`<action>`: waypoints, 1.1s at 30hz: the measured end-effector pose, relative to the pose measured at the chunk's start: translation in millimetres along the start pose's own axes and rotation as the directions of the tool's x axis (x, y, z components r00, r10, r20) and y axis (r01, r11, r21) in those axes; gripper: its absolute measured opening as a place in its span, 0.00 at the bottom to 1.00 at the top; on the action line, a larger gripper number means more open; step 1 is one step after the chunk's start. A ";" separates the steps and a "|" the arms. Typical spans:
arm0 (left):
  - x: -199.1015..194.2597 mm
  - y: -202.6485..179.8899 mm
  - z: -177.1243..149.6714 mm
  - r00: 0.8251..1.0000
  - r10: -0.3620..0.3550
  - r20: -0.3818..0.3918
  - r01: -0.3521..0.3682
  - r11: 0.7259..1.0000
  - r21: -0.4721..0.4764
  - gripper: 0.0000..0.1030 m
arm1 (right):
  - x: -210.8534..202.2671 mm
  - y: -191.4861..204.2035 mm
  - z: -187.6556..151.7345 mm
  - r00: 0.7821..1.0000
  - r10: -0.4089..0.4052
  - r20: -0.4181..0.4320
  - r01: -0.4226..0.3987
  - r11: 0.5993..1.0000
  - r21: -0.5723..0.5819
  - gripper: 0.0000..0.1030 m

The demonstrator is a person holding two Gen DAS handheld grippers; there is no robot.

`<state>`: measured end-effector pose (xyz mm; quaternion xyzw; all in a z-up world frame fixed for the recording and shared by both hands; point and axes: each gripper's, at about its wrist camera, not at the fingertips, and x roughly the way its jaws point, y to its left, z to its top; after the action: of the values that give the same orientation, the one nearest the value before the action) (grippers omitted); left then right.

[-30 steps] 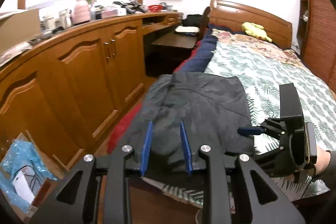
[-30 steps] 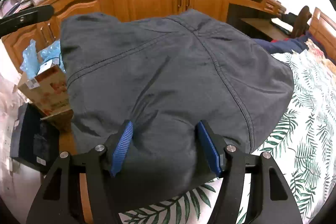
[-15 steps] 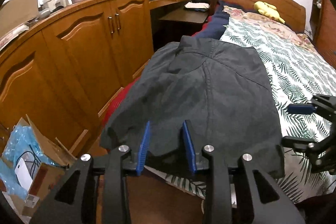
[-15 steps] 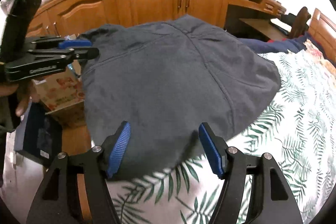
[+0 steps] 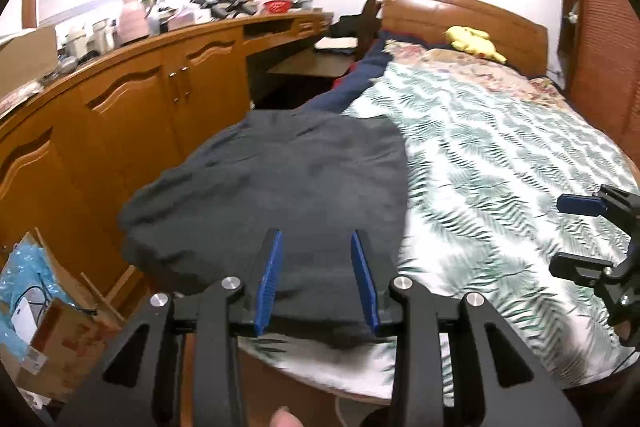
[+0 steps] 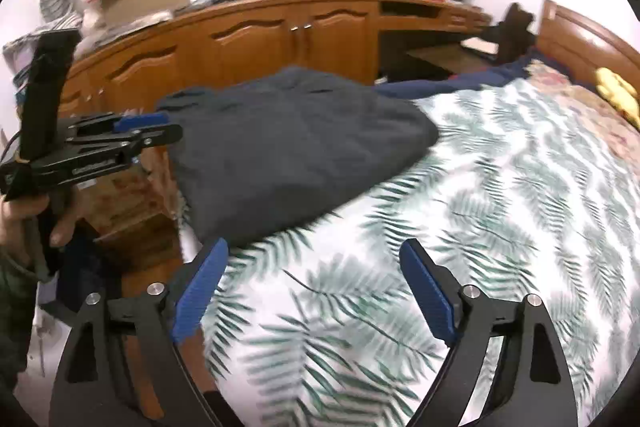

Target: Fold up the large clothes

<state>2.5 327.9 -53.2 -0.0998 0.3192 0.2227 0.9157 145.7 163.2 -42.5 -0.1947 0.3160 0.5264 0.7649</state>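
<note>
Over on the left wrist view, the left hand-held gripper (image 5: 316, 275) has its blue pads a little way apart and opening. The dark grey folded cloth garment (image 5: 280, 195) lies past and below them, so I can't tell if the pads actually touch it. It sits on the near left corner of the bed with the white-and-green leaf-print cover (image 5: 500, 167), beside the long orange-brown wooden cabinet (image 5: 132, 123). A yellow plush toy (image 5: 472, 41) is up by the headboard.

Right wrist view: the right hand-held gripper (image 6: 312, 291) is spread wide, jaws opening, with only leaf-print cover between them, nothing held. The garment lies just beyond its left pad, and the person's hand (image 6: 28, 223) grips the left tool's handle.
</note>
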 end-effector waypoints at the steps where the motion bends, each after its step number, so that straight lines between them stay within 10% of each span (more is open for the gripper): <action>1: -2.5 -11.5 -0.5 1.000 -0.014 0.004 0.014 1.000 0.005 0.33 | -7.4 -4.9 -4.4 1.000 -0.015 0.010 0.015 1.000 0.007 0.89; 21: -2.7 -189.9 -18.7 0.973 -0.230 -0.008 0.229 0.966 0.116 0.33 | -104.4 -84.3 -111.3 0.964 -0.260 0.060 0.246 0.953 0.174 0.93; 33: -31.0 -262.0 -34.3 0.947 -0.321 -0.020 0.320 0.934 0.161 0.34 | -189.2 -111.3 -179.8 0.903 -0.429 0.032 0.397 0.858 0.325 0.93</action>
<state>86.0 75.4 -49.7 -0.0750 0.3124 0.0440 0.9460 152.5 -120.4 -46.4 -0.1074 0.3056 0.3030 0.8962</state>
